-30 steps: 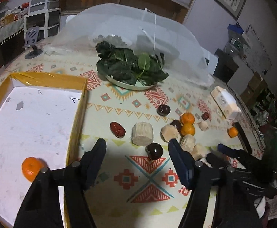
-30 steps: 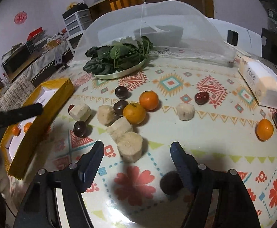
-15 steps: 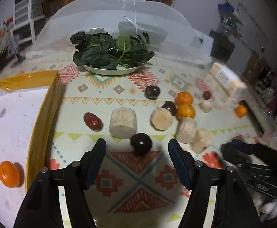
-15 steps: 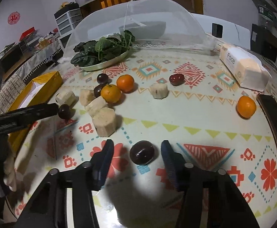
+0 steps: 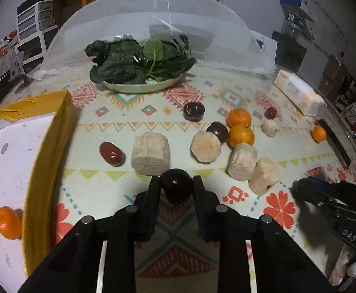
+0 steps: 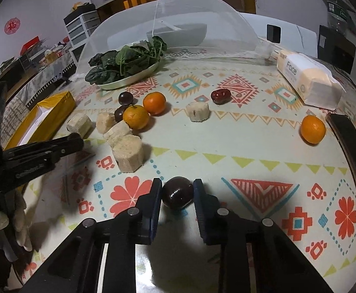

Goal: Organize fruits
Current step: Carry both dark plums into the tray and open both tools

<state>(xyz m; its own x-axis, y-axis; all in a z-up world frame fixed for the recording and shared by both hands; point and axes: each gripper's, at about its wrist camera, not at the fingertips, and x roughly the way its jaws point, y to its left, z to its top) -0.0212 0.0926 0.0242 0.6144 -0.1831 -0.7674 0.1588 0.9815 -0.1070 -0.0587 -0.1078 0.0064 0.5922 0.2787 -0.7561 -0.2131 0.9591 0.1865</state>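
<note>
On the patterned tablecloth, my left gripper (image 5: 176, 180) is shut on a dark plum (image 5: 176, 189) in front of a pale cut chunk (image 5: 151, 152). My right gripper (image 6: 178, 183) has a second dark plum (image 6: 178, 193) between its fingers; its jaws are closing and the pads touch the fruit. Loose oranges (image 5: 241, 135), more plums (image 5: 193, 111), a red date (image 5: 112, 153) and several pale chunks lie mid-table. The yellow-edged box (image 5: 48, 146) at the left holds an orange (image 5: 8, 222). Each gripper shows at the edge of the other's view.
A plate of leafy greens (image 5: 141, 61) and a white mesh food cover (image 5: 202, 24) stand at the back. A tissue pack (image 6: 307, 80), one orange (image 6: 312, 129) and a black phone (image 6: 349, 151) lie at the right, near the table edge.
Both grippers went from open to closed around a dark plum. The left one moved forward and down to its plum; the right one hardly shifted.
</note>
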